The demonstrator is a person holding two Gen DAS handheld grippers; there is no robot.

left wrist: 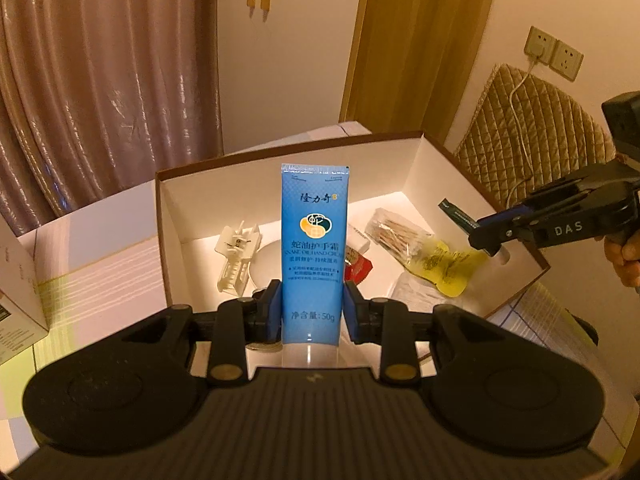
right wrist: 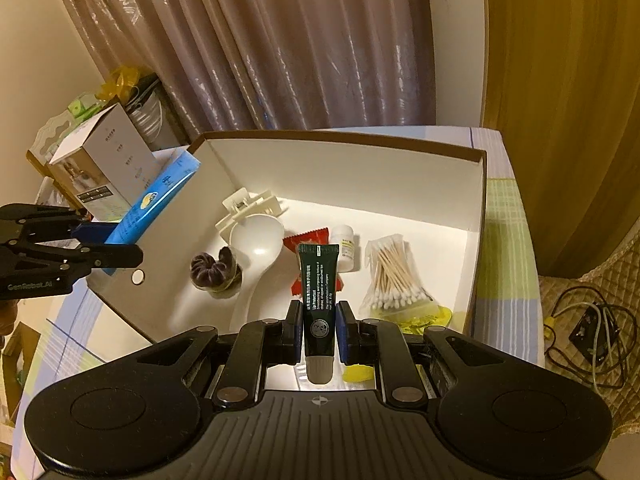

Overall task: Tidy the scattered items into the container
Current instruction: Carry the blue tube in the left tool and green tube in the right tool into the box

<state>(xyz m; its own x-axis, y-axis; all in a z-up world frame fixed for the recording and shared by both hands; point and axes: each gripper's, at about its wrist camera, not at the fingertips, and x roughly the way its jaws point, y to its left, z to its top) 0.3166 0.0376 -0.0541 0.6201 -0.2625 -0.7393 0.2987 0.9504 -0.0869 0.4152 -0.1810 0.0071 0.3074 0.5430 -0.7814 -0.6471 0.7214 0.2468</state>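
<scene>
Over the box (right wrist: 348,160), both grippers hung with something clamped in each. At the left gripper (left wrist: 312,312), the blue pads pressed either side of a blue tube (left wrist: 313,240) of hand cream, which stood crimp end up and cap end toward the camera, above the box's near edge. Seen from the right wrist, that tube sat at about nine o'clock of the box, outside and above its left wall.

At the right gripper (right wrist: 319,334), the pads were closed on a dark green tube (right wrist: 319,292), grey cap toward the camera, crimp pointing to twelve o'clock. From the left wrist it showed at three o'clock, over the box's right wall, with a hand (left wrist: 628,260) just behind it.

Inside the box lay a white clip (right wrist: 256,206) at eleven o'clock, a spoon (right wrist: 256,248) touching it, a dark scrunchie (right wrist: 212,268) at nine, a red packet (right wrist: 308,236) near the centre, a small white bottle (right wrist: 345,246) just beside it, a bag of swabs (right wrist: 394,276) at three and a yellow bag (right wrist: 424,318) at five.

A carton (right wrist: 104,164) stood outside, well left of the box, on the striped cloth (right wrist: 508,240).
</scene>
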